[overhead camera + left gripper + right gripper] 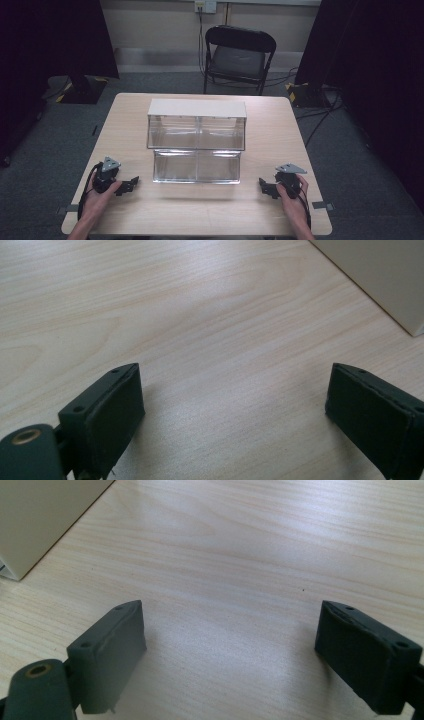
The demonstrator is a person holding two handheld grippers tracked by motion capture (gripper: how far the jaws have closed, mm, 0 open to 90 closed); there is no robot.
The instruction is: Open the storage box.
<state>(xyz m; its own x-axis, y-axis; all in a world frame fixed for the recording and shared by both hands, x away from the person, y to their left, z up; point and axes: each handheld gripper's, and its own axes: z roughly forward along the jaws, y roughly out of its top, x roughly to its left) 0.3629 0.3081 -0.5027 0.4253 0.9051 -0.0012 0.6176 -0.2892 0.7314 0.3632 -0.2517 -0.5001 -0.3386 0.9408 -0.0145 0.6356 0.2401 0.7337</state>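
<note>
Both pairs of jaws stand wide apart with nothing between them, the left gripper (131, 184) resting on the wooden surface (210, 210) just off the front left corner of the clear two-tier organizer (196, 139), the right gripper (266, 188) off its front right corner. Nothing has been touched, so the work looks not yet begun. There is one organizer with four compartments, two grippers, and one folding chair (239, 57) beyond the organizer.

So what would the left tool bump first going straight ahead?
Probably just the bare table; the left tool tilts down at it. The beige case sits off to one side, though depth is unclear.
</note>
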